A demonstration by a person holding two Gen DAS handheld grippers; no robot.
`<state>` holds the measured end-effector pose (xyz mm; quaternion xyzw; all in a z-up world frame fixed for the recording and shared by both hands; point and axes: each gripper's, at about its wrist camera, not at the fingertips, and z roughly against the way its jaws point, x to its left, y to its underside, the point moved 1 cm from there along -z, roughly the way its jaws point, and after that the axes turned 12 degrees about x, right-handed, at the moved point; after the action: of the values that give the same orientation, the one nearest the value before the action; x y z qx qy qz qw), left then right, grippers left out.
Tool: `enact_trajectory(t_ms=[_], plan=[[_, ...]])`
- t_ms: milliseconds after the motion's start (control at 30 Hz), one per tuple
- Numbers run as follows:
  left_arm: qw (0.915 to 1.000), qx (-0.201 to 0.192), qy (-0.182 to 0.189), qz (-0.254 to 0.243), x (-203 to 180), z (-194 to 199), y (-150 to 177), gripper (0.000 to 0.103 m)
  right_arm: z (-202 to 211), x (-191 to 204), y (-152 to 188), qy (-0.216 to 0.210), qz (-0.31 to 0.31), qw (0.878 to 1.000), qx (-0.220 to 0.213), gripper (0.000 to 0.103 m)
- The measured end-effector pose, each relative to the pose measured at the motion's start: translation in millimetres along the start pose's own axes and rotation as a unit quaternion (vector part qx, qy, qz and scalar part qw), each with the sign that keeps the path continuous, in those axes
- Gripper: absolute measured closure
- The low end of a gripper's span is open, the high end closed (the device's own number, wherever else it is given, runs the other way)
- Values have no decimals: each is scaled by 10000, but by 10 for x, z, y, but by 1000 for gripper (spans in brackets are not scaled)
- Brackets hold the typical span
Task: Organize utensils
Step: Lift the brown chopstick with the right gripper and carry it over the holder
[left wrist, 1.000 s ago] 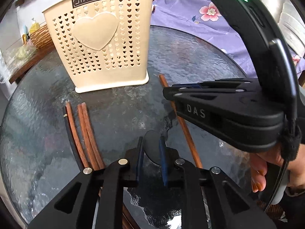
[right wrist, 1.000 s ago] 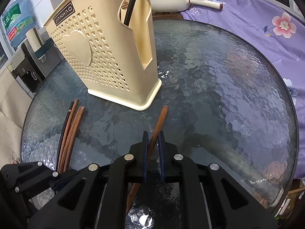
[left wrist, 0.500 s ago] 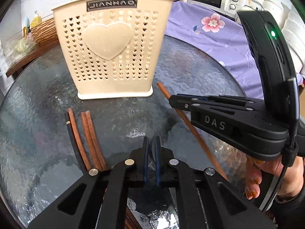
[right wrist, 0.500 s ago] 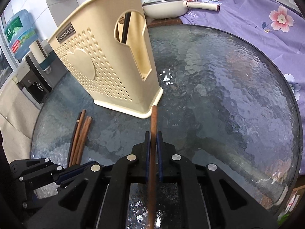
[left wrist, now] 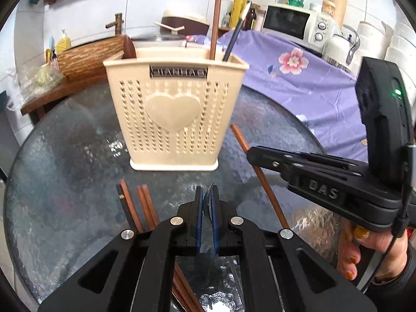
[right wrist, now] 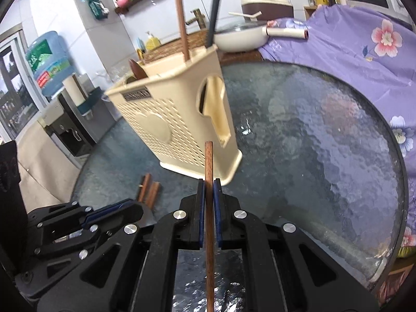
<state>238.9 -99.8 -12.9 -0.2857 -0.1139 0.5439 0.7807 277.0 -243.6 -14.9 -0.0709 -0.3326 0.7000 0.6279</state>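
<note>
A cream perforated utensil holder [left wrist: 174, 114] stands on the round glass table [left wrist: 65, 182]; it also shows in the right wrist view [right wrist: 176, 119]. A brown chopstick [left wrist: 215, 18] and a black chopstick [left wrist: 235, 41] stand in it. My right gripper [right wrist: 208, 189] is shut on a brown chopstick [right wrist: 208, 161] and holds it lifted; it shows in the left wrist view [left wrist: 256, 166]. My left gripper [left wrist: 207, 200] is shut on a thin dark spoon-like piece [left wrist: 207, 202]. Several loose chopsticks [left wrist: 140, 208] lie on the glass at its left.
A purple floral cloth [left wrist: 299, 83] covers the surface beyond the table. A white pan [right wrist: 241, 39] sits behind the holder. A microwave [left wrist: 293, 23] and a water dispenser [right wrist: 52, 65] stand farther off. The table edge [right wrist: 390, 208] runs at the right.
My right gripper has lifted its chopstick off the glass. Both grippers have risen and tilted up, so the holder's rim now shows. My left gripper has closed.
</note>
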Motion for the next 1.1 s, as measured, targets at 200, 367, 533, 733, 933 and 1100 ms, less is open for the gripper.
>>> enact_trajectory(t_ms=[200,367,533,733,933,1100], plan=[[9996,-214,-152,44,32,134,16,97,254,78,0,-199,85,9993,-315,96],[9988,-410,-214,135,79,241,-24,97,459,194,4,-323,270,9977,-536,96],[9982,-533,-237,144,98,330,-50,97,607,250,-11,-418,365,9957,-745,96],[9975,-635,-253,148,113,413,-77,97,721,305,-49,-535,501,9934,-880,96],[9968,-748,-239,159,150,510,-106,97,875,369,-120,-663,601,9911,-990,96],[9961,-835,-199,185,168,581,-141,97,1009,430,-175,-658,731,9888,-1122,96]])
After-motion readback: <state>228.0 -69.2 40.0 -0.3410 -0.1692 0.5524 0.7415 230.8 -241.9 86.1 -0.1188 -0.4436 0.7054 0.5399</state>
